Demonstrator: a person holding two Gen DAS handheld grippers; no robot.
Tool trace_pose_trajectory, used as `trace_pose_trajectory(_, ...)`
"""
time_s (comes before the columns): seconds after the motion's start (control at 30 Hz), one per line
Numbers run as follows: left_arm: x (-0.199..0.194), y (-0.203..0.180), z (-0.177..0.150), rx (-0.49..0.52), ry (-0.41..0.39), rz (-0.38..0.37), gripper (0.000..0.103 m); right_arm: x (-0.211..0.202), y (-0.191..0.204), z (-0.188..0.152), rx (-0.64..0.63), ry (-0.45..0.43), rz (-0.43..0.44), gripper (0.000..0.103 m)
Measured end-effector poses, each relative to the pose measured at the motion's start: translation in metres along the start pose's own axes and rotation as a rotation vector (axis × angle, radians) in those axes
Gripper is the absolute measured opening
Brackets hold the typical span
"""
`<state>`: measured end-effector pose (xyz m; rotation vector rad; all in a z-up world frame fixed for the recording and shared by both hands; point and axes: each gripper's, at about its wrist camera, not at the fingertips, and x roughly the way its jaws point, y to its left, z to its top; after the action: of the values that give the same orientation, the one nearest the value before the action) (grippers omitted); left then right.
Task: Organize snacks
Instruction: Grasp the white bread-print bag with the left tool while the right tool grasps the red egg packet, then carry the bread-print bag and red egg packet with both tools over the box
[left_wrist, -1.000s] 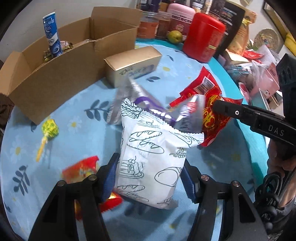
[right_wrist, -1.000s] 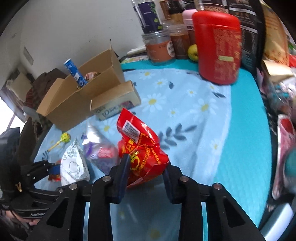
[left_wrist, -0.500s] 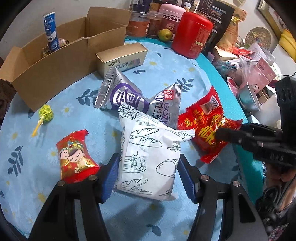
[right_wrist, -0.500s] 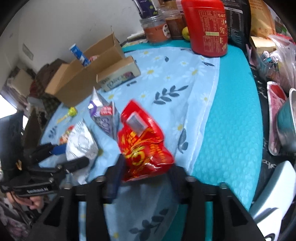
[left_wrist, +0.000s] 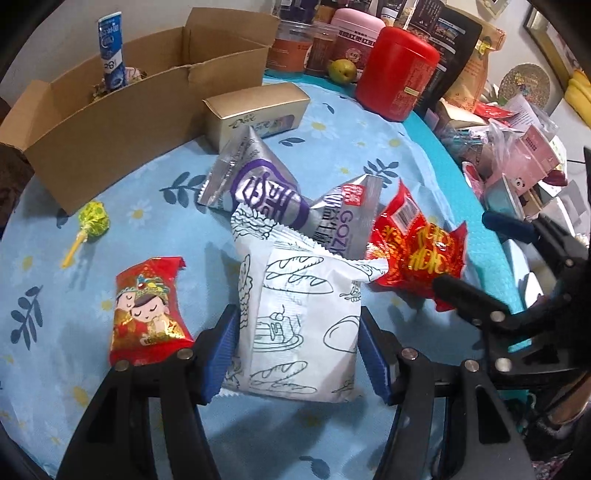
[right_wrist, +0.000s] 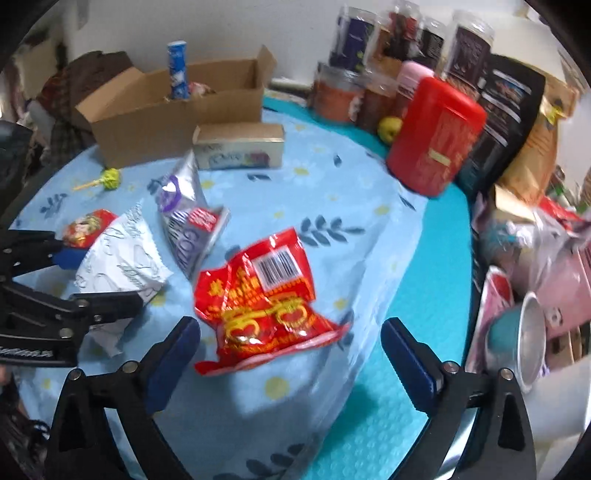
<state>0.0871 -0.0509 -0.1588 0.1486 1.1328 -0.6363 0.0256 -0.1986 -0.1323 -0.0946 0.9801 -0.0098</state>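
Red foil snack packet (right_wrist: 258, 299) is lying flat on the daisy tablecloth (right_wrist: 332, 206), right between the right gripper (right_wrist: 291, 354) fingers, which have just been opening and now stand wide, touching nothing. Its long axis runs roughly away from the camera, barcode end farthest. Meanwhile the left gripper (left_wrist: 295, 354) is clamped on the white bread-print bag (left_wrist: 299, 325), pads pressing both sides. Cardboard box (left_wrist: 122, 122) sits way up the table behind everything, nearer the left hand, so I'd guess that bag goes first.

Left gripper (left_wrist: 297, 354) angled down, jaws apparently clamped; right gripper (right_wrist: 291, 354) jaws just opened wide, gripping nothing.
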Motion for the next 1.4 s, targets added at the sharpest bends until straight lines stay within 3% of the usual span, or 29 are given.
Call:
trace_pose_trajectory(0.1, 0.007, 0.001, 0.000, -0.001, 0.022, 0.012, 0.062, 0.010, -0.010, 0.006, 0.016, 0.022, 0.099, 0.100)
trace_pose_trajectory(0.23, 0.009, -0.002, -0.001, 0.013, 0.021, 0.036, 0.062, 0.032, -0.014, 0.011, -0.002, 0.069, 0.163, 0.100)
trace_pose_trajectory(0.37, 0.012, -0.009, -0.002, 0.054, 0.019, 0.085, 0.062, 0.047, -0.007, 0.009, -0.057, 0.122, 0.153, 0.100)
trace_pose_trajectory(0.47, 0.015, -0.016, -0.002, 0.082, 0.016, 0.120, 0.063, 0.050, 0.003, 0.002, -0.132, 0.130, 0.093, 0.094)
trace_pose_trajectory(0.53, 0.016, -0.017, -0.003, 0.096, 0.013, 0.134, 0.063, 0.044, 0.004, -0.001, -0.139, 0.110, 0.082, 0.088)
trace_pose_trajectory(0.6, 0.016, -0.019, -0.003, 0.104, 0.007, 0.143, 0.063, 0.040, 0.002, -0.002, -0.132, 0.099, 0.064, 0.075)
trace_pose_trajectory(0.7, 0.014, -0.015, -0.004, 0.087, -0.017, 0.125, 0.063, 0.038, -0.009, -0.005, -0.096, 0.094, 0.058, 0.073)
trace_pose_trajectory(0.77, 0.012, -0.014, -0.004, 0.074, -0.025, 0.126, 0.056, 0.034, -0.008, -0.007, -0.094, 0.078, 0.050, 0.073)
trace_pose_trajectory(1.13, -0.007, -0.010, -0.010, 0.055, -0.054, 0.089, 0.055, 0.007, -0.011, -0.011, -0.038, 0.010, 0.055, 0.073)
trace_pose_trajectory(1.4, -0.030, -0.007, -0.009, 0.028, -0.099, 0.060, 0.055, -0.009, 0.001, -0.004, -0.059, -0.032, 0.104, 0.073)
